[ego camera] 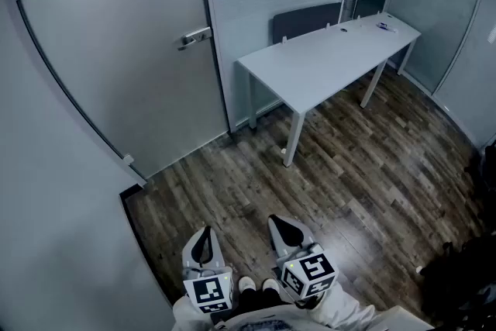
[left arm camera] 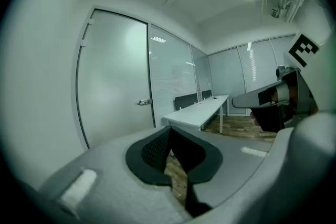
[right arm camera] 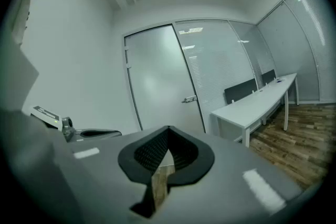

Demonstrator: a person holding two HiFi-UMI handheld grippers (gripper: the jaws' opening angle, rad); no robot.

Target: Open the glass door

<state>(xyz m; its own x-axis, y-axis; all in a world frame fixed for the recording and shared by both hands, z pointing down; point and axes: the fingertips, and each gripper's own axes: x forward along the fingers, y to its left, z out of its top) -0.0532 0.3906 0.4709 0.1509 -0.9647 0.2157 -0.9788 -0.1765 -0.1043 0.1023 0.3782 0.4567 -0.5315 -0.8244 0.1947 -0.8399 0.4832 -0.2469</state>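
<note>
i'm at the very start: the frosted glass door (ego camera: 116,50) stands shut in its frame at the upper left of the head view. its lever handle (ego camera: 195,37) sits level on the door's right edge, beside the fixed glass panel. nothing touches it yet.

both tools hang low and close to my operator's body, well apart from the door and pointing a little downward over the wood floor (ego camera: 349,182). the left gripper (ego camera: 204,236) has its jaws closed tip to tip with nothing between them. the right gripper (ego camera: 280,227) looks the same in its own view, pads meeting at the tips and empty. a white table (ego camera: 325,58) stands to the right of the door, clear of the straight path to it.

so the step in hand is the approach. next i'd judge one gripper has to be carried forward and raised to the lever, with its jaws spread first so they can close round the bar. then comes a press downward to free the latch. the small fittings on the door's left edge look like hinges, but i cannot tell whether it swings toward me or away.
</note>
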